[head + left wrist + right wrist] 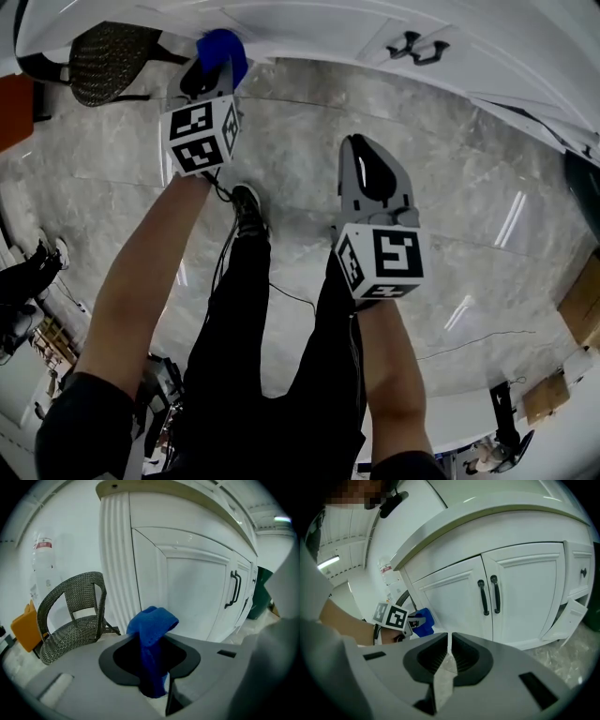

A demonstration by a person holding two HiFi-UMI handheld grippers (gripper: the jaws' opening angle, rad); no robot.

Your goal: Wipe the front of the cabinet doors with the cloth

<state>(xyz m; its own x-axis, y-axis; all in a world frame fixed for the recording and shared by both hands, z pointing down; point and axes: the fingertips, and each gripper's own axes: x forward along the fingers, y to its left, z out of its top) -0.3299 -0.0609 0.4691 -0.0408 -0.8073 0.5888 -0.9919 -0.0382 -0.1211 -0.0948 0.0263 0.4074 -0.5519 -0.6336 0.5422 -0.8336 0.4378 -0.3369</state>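
Cloth (pixel 151 630), blue with a looped weave, is clamped between the jaws of the left gripper (pixel 153 667), near the cabinet doors (pixel 197 597). Contact with them cannot be made out, and the cloth's lower end is lost in the dark jaw recess. Right gripper (pixel 449 651) jaws meet, empty, facing the smooth white panelled doors and their black bar handles (pixel 489 595).

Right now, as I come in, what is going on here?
A person holds a gripper in each hand in front of a white cabinet. The left gripper is shut on a blue cloth and points at the cabinet's left end, near a wicker chair. Whether the cloth touches the door I cannot tell. The right gripper is shut and empty, facing the doors with black handles.
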